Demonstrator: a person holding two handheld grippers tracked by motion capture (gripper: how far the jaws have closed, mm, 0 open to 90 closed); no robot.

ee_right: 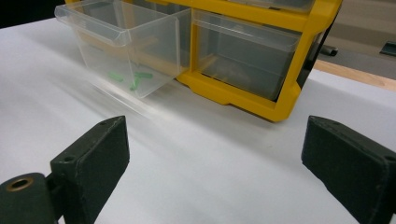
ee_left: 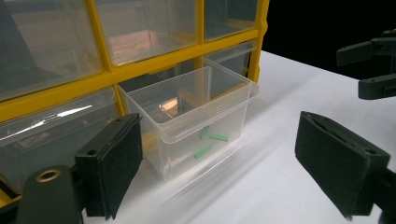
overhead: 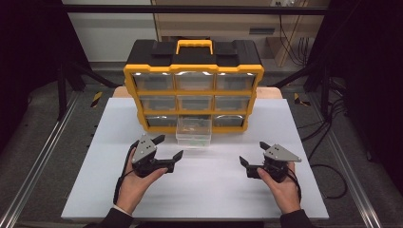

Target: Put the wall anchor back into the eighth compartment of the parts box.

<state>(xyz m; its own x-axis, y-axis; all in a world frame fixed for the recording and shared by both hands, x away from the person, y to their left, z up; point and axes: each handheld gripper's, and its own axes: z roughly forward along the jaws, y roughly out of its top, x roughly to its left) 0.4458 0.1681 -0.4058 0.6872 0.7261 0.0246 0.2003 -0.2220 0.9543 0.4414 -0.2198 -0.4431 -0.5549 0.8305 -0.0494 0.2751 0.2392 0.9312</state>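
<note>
Right now the clear drawer (overhead: 193,133) I'm working on sits pulled out from the middle of the bottom row of the yellow organizer (overhead: 192,85), its front end out over the white tabletop (overhead: 199,190). Inside it I can make out a few small green pieces (ee_left: 210,140), possibly plastic anchors, though they're too small to be sure. My left gripper (overhead: 169,147) hangs just in front of the drawer, jaws spread with nothing between them. My right gripper (overhead: 253,153) rests well apart to the right, jaws spread wide and empty too, aimed at the organizer's lower corner.
</note>
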